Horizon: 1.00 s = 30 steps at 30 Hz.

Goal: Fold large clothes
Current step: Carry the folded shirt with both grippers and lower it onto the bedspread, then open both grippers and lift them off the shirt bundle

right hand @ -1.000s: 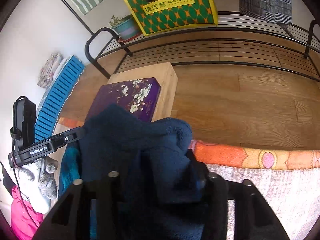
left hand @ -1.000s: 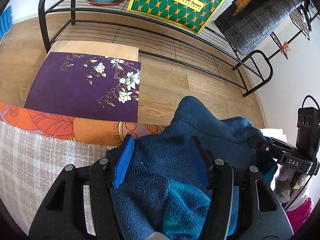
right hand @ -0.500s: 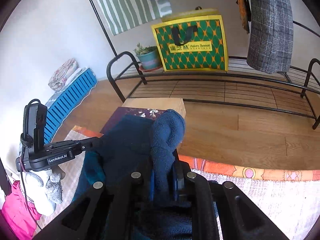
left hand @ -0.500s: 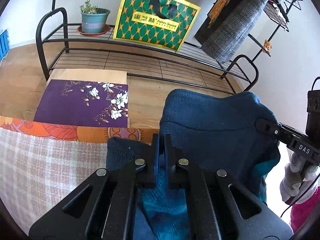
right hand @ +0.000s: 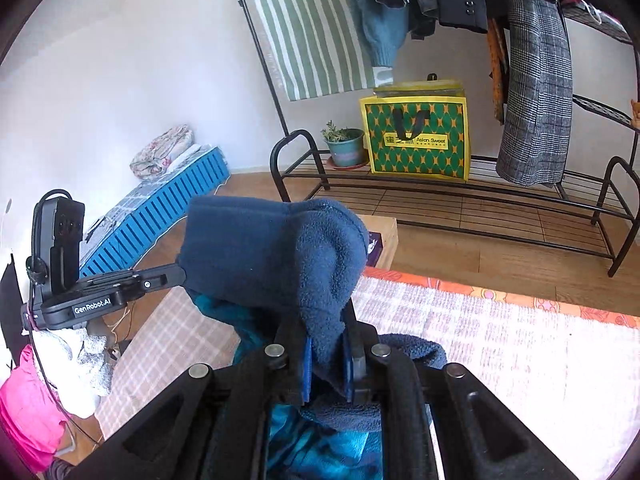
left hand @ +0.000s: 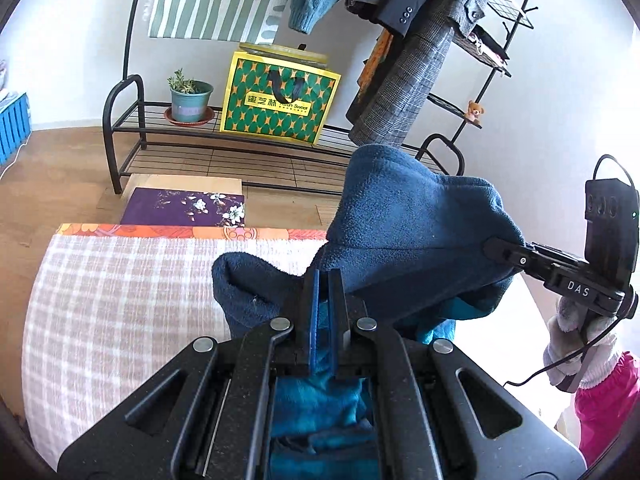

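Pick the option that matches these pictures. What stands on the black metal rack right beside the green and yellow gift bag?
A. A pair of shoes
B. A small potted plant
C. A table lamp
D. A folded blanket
B: a potted plant in a teal pot stands on the black rack to the left of the gift bag, seen in both wrist views.

White lettering "DAS" is read on the black body of the right tongs (left hand: 576, 290) in the left wrist view. "GenRobot.AI" is printed in white on the left tongs (right hand: 92, 306) in the right wrist view. On the green-and-yellow bag (right hand: 416, 138) a yellow label is carried — Chinese characters followed by "Asian Sweet"; the smaller line beneath cannot be made out.
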Tool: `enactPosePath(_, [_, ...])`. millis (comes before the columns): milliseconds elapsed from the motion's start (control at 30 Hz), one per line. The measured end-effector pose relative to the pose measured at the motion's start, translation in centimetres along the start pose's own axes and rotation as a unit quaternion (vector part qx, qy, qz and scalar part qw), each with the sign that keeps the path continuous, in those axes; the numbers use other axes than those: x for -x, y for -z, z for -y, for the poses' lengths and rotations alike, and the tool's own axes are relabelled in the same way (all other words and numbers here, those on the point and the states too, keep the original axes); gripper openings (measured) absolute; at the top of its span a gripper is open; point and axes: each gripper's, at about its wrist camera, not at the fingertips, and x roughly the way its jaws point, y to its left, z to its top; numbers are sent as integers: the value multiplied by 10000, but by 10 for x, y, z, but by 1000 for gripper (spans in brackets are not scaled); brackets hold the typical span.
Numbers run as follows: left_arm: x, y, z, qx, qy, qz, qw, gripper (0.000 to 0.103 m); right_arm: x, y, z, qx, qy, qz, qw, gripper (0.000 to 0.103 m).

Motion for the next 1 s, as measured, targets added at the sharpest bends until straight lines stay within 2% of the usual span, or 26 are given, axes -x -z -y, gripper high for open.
enactPosePath(267, [57, 83, 14, 245, 294, -229, 9990, 1, 54, 78, -42, 86, 75, -152, 9998, 9])
enactPosePath(500, [75, 155, 21, 387, 279, -466, 9978, 1, 72, 142, -64, 158, 201, -292, 9992, 9])
enactPosePath(733, [87, 209, 30, 216, 194, -740, 9968, 1, 84, 196, -86, 513, 402, -462, 9968, 9])
enactPosePath(833, [87, 231, 35, 3, 181, -1036, 9945, 1, 81, 214, -86, 615, 468, -714, 9944, 9])
enactPosePath(900, [91, 243, 39, -149, 135, -1166, 9930, 1, 85, 224, -86, 630, 627, -796, 9929, 10])
enactPosePath(967, [102, 249, 42, -232, 115, -1128, 9933, 1, 98, 229, -85, 545, 531, -772, 9941, 17])
enactPosePath(1000, [111, 251, 44, -253, 98, -1079, 9938, 1, 107, 230, -85, 499, 496, -756, 9947, 24])
